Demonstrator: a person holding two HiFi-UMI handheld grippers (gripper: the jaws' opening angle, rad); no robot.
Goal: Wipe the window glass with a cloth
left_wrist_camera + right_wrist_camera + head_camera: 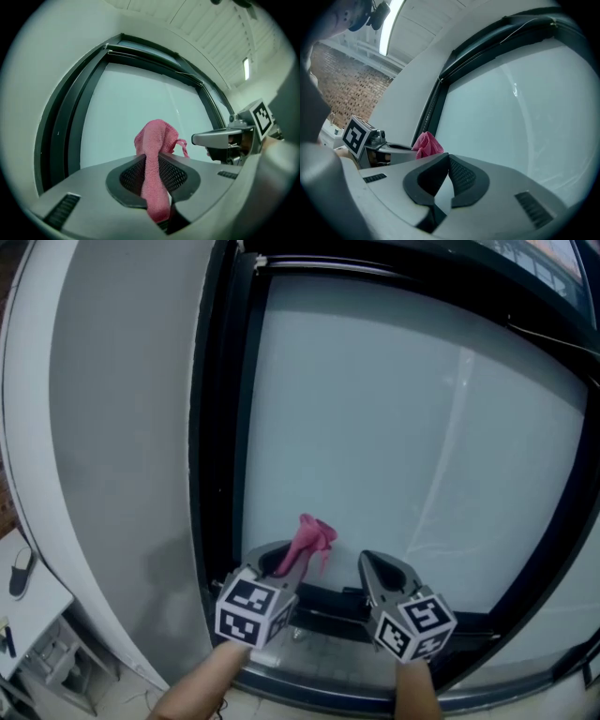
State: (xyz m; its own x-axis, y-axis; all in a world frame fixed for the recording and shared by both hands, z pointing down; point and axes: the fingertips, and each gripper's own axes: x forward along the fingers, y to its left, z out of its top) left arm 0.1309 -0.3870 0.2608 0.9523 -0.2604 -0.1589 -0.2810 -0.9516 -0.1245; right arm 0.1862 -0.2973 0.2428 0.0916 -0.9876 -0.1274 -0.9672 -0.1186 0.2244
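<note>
**Pink cloth poised at foot of window**

Two hands are holding two grippers low, side by side, both pointing at the one large pale window glass (403,418). The left gripper (281,563) is pinching the single pink terry cloth (312,538), which is sticking up by the pane's lower-left corner, perhaps touching it. The right gripper (378,570), its jaws pressed together and empty, is hovering just beside. The black metal window frame (217,427) is bordering the left, with bare glass spreading above and to the right.
</note>
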